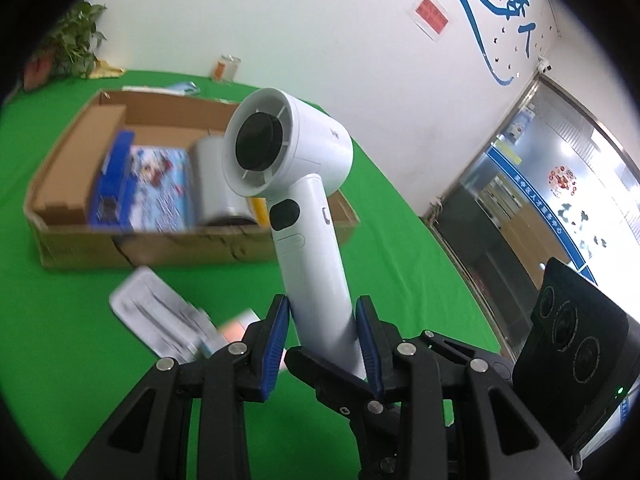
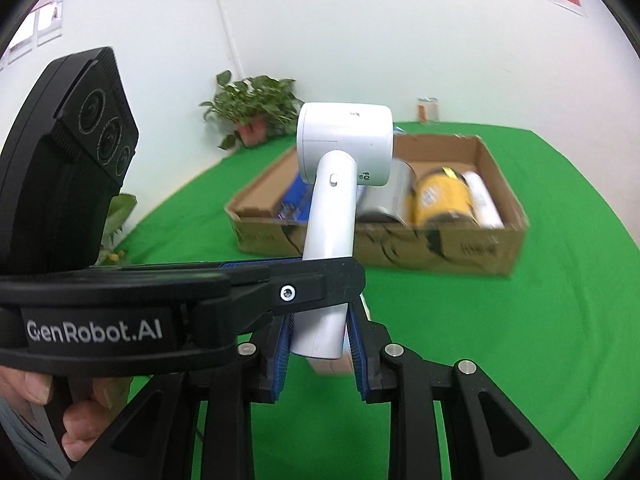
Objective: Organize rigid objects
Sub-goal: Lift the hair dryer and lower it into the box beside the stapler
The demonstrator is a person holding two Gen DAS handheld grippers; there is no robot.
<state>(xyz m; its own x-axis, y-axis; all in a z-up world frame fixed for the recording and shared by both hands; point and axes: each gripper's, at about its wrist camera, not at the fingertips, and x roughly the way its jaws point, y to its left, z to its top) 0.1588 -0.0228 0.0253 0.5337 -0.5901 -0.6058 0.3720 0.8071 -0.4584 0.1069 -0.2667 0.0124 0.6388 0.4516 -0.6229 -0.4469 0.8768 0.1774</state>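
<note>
A white handheld fan with a round head and black centre is held up above the green table. Both grippers grip its handle. My left gripper is shut on the lower handle. In the right wrist view the fan stands upright, with my right gripper shut on the handle's bottom end. The left gripper crosses the handle just above it. The cardboard box lies beyond the fan, also in the right wrist view.
The box holds a blue box, a picture pack, a silver can, a yellow jar and a white tube. Loose packets lie on the green cloth. A potted plant and a glass jar stand by the wall.
</note>
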